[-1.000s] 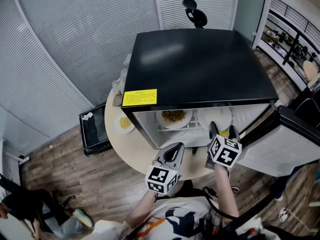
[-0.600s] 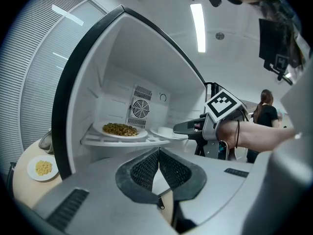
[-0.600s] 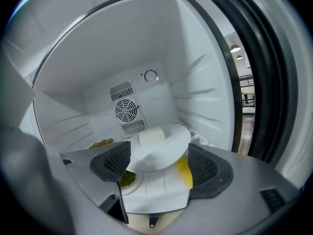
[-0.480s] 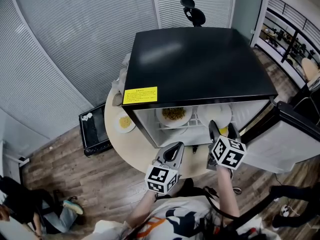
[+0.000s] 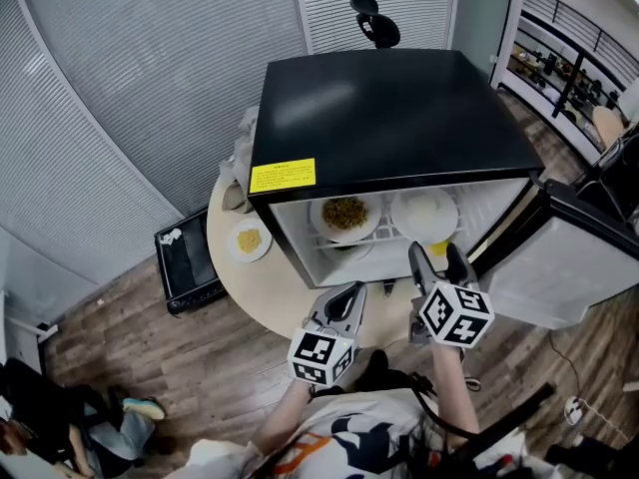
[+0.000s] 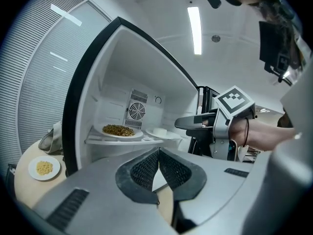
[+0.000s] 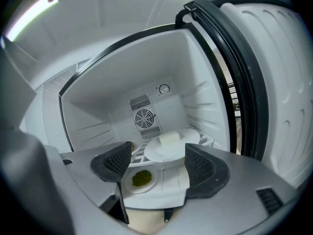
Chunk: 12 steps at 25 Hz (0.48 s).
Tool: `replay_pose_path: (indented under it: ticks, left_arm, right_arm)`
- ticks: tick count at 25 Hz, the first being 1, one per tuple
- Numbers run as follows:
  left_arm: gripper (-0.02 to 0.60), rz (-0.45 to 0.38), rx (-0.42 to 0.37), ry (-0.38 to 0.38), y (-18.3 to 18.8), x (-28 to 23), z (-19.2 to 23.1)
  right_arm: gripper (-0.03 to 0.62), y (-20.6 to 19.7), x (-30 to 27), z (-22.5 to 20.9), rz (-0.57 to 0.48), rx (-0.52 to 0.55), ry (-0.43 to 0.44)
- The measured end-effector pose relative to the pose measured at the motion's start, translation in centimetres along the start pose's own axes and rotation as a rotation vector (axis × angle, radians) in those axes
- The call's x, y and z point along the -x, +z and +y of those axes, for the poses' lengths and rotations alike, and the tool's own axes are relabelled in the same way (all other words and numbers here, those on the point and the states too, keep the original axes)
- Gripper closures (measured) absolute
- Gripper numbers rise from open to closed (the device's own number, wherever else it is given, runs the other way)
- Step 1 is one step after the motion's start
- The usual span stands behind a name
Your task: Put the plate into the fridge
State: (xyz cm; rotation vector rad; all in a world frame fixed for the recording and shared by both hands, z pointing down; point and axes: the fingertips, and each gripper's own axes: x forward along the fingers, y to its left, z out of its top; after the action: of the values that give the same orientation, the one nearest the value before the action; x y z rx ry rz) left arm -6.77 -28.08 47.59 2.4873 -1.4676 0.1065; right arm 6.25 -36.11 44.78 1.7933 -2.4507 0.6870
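The black fridge (image 5: pixel 399 118) stands on a round table (image 5: pixel 285 292) with its door (image 5: pixel 559 267) swung open to the right. On its upper shelf a white plate (image 5: pixel 424 214) (image 7: pixel 168 146) with a pale block lies beside a plate of brown food (image 5: pixel 345 215) (image 6: pixel 117 130). A small plate of green food (image 7: pixel 141 178) rests on the fridge floor. My right gripper (image 5: pixel 437 257) (image 7: pixel 159 168) is open and empty, just outside the fridge, facing the white plate. My left gripper (image 5: pixel 347 297) (image 6: pixel 157 163) is shut and empty, at the table's front edge.
A small plate of yellow food (image 5: pixel 248 239) (image 6: pixel 44 168) sits on the table left of the fridge, with crumpled cloth (image 5: pixel 240 158) behind it. A black box (image 5: pixel 187 257) stands on the wooden floor to the left. An office chair (image 5: pixel 374 23) is behind the fridge.
My right gripper has drawn back a little from the fridge opening, away from the white plate on the shelf. The left gripper has stayed put.
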Motion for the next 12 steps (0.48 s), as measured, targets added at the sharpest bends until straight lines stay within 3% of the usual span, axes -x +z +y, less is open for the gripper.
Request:
replay_pose_path:
  ticks: [9,12]
  left_arm:
    - [0.569,-0.019,-0.002,-0.023,-0.3,3.3,-1.2]
    - [0.569,-0.019,0.0,-0.032,-0.6,4.6,-1.6]
  right_arm:
    - [0.246,-2.6,3.3,3.8,0.008,-0.031,0.086]
    - [0.306,-3.3,4.7,4.6,0.002,-0.034,0.08]
